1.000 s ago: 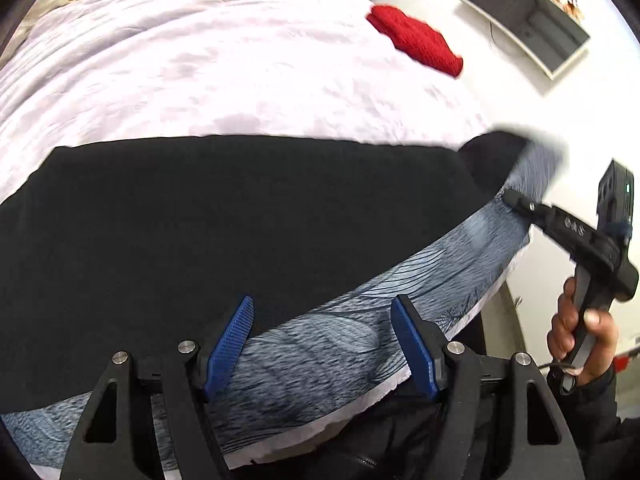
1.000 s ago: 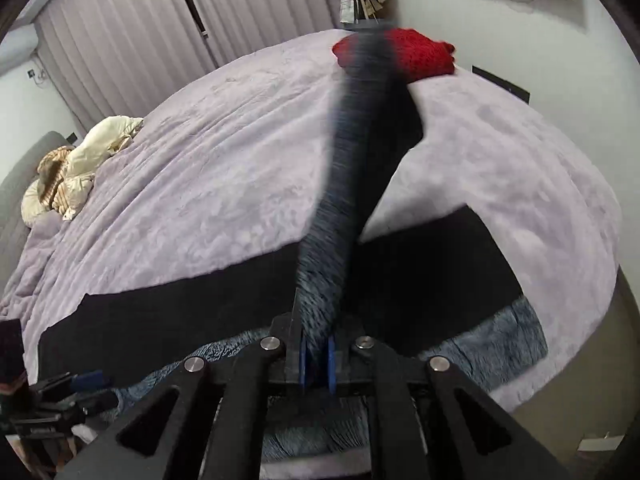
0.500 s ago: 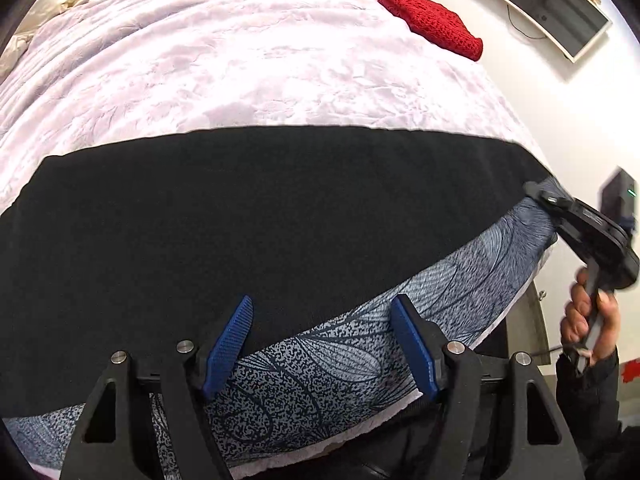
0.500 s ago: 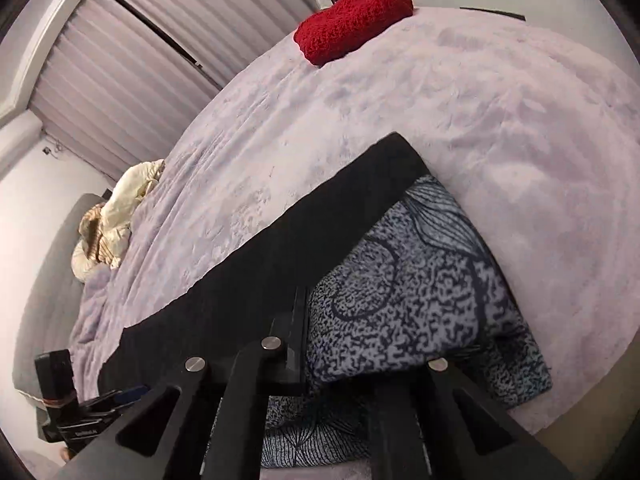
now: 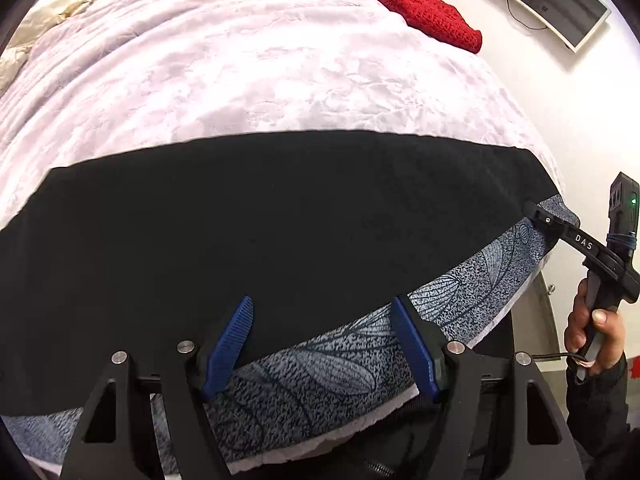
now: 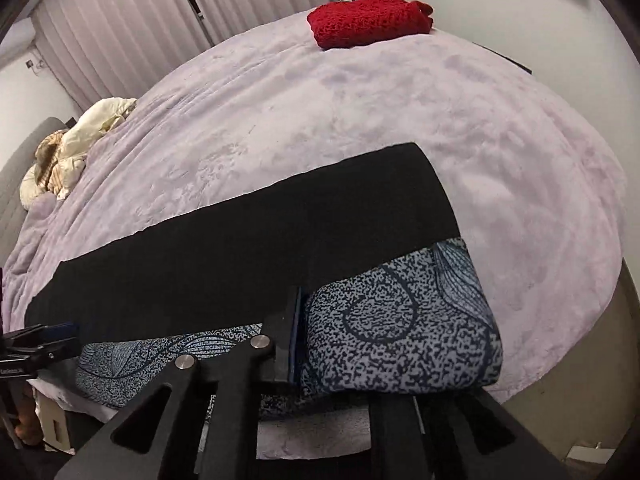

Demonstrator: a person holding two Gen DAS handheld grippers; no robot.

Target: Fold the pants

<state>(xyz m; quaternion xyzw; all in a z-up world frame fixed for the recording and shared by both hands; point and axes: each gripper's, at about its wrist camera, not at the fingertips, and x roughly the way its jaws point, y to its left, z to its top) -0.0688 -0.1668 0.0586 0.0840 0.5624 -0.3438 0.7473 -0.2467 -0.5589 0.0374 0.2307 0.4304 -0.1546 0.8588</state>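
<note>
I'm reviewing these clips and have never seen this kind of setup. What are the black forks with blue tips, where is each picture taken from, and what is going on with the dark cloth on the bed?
There is no robot here. A person holds a hand-held gripper in each hand, and each carries a wide-angle camera looking out along its two fingers.

One picture looks from the left gripper. Its blue pads stand apart, open, over the pants, black outside and blue-patterned inside, spread long across the lilac bed cover. At its right edge you see the right gripper and the hand holding it.

The other picture looks from the right gripper, which appears clamped on the pants' patterned end.

A red knit and a cream bundle also lie on the bed.
</note>
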